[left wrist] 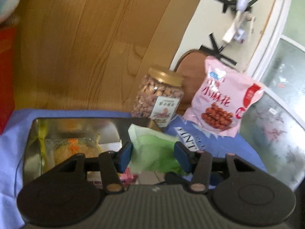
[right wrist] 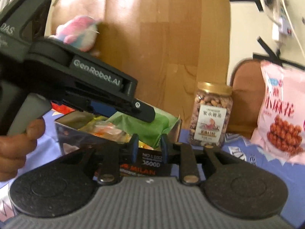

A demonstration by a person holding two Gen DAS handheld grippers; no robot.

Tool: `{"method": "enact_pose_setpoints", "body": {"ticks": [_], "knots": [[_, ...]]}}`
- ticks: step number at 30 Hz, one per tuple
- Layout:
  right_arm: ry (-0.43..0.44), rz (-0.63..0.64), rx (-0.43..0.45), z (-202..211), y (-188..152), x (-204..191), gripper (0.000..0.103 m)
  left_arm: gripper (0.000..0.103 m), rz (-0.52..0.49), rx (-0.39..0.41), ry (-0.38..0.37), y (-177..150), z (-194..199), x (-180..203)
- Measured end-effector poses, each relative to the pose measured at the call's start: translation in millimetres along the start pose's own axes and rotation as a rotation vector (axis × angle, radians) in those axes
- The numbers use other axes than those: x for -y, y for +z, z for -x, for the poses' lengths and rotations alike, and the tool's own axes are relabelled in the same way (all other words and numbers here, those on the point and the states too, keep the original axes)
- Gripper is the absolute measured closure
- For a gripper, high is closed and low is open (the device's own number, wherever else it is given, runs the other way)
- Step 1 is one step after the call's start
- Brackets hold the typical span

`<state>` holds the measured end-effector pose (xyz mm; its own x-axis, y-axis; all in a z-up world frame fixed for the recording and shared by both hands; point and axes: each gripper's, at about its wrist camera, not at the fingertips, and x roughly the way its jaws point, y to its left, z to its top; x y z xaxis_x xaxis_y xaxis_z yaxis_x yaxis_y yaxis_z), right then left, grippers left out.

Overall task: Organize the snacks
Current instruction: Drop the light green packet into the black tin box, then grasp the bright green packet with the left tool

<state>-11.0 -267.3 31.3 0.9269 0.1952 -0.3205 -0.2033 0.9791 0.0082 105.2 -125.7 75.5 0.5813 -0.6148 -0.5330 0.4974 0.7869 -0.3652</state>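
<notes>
My left gripper (left wrist: 153, 157) hangs over a shiny metal tin (left wrist: 34, 133) on the blue cloth. A green packet (left wrist: 152, 148) sits between its blue pads (left wrist: 125, 157); whether they press it is unclear. The tin also holds a clear-wrapped orange snack (left wrist: 76, 148). My right gripper (right wrist: 149, 147) is shut on a black box (right wrist: 150, 164) labelled MILAN, just in front of the tin (right wrist: 63, 131). The left gripper's body (right wrist: 76, 82) reaches over the tin from the left, above the green packet (right wrist: 154, 127). A nut jar (left wrist: 159, 93) and a pink snack bag (left wrist: 223, 99) stand behind, right.
The nut jar (right wrist: 210, 116) with a gold lid and the pink bag (right wrist: 282, 114) stand on the blue cloth (right wrist: 247, 152) by a brown chair back (right wrist: 247, 87). A wooden panel (left wrist: 85, 47) rises behind. A plush toy (right wrist: 80, 32) lies at the left.
</notes>
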Motion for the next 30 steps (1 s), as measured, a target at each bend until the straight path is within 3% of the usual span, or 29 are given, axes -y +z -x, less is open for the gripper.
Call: {"method": "enact_pose_setpoints", "body": {"ticks": [3,8,11,14,18,19,21,24,26,28,30], "knots": [[0.011,-0.029,0.021,22.9,-6.2,1.7,0.067,0.053,0.017,0.002,0.013,-4.2,0.2,-1.0],[0.094,-0.162,-0.025,70.4,-32.3,11.4,0.065,0.051,0.034,0.052,-0.025,-15.9,42.2,-1.3],[0.172,-0.204,-0.049,97.0,-53.7,7.9,0.065,0.051,0.053,0.059,-0.063,-39.1,77.6,-5.8],[0.249,-0.235,-0.096,104.8,-70.6,-0.3,0.064,0.051,0.083,0.008,-0.093,-74.6,100.0,-14.2],[0.231,-0.196,-0.19,89.8,-80.9,-20.6,0.064,0.051,0.147,-0.101,-0.115,-125.0,111.5,-27.2],[0.262,-0.198,-0.2,90.2,-81.0,-24.6,0.065,0.051,0.158,-0.116,-0.114,-134.4,114.1,-29.2],[0.341,-0.176,-0.217,98.0,-81.4,-38.6,0.065,0.051,0.176,-0.129,-0.105,-151.2,123.0,-33.8],[0.364,-0.077,-0.209,115.9,-88.4,-62.3,0.063,0.051,0.205,-0.12,-0.096,-167.1,140.0,-44.4],[0.375,-0.006,-0.2,124.2,-92.9,-73.7,0.058,0.05,0.227,-0.118,-0.088,-172.5,147.3,-51.8],[0.324,0.034,-0.191,124.9,-94.0,-78.5,0.044,0.046,0.237,-0.119,-0.077,-175.5,150.2,-56.9],[0.299,0.03,-0.186,122.9,-94.0,-78.4,0.041,0.045,0.245,-0.122,-0.078,-176.0,148.6,-57.8]]}}
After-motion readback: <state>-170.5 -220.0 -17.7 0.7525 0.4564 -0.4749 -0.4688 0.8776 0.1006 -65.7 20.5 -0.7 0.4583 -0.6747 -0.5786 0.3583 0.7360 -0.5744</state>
